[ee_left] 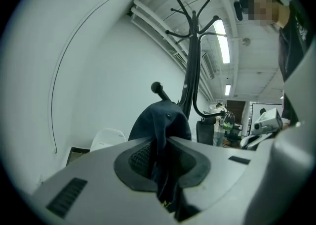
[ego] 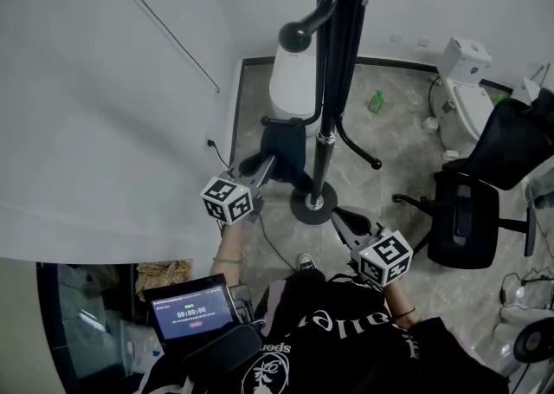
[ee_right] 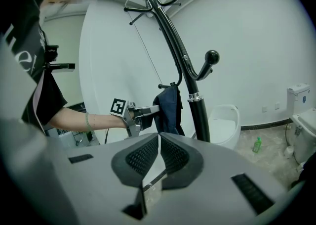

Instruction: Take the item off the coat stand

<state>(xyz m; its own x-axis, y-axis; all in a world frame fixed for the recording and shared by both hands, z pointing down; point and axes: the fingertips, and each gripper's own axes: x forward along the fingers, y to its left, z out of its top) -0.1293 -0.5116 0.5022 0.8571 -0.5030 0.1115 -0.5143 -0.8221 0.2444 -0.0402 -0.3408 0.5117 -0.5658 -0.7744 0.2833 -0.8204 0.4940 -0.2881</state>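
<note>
The coat stand (ego: pixel 334 54) is cut off at the top in the head view, and the dark blue cloth item (ee_left: pixel 163 120) hangs close against its pole on the left side, though no view shows clearly whether it is hooked. The left gripper (ee_left: pixel 160 164) has its pads pinched on a fold of that cloth, hiding its lower edge, while the right gripper (ee_right: pixel 158 157) sits near right with jaws almost together and empty. The screen (ego: pixel 191 311) digits and the shirt (ego: pixel 346 345) lettering are too small or cut off to read.

Matt cloth against glossy metal
The soft, dark matt cloth item (ee_left: pixel 163 120) is pinched between the left gripper's (ee_left: pixel 160 157) ribbed matt black pads (ee_left: pixel 140 159). Beyond them, the coat stand (ee_left: pixel 190 70) is smooth, glossy black metal.
</note>
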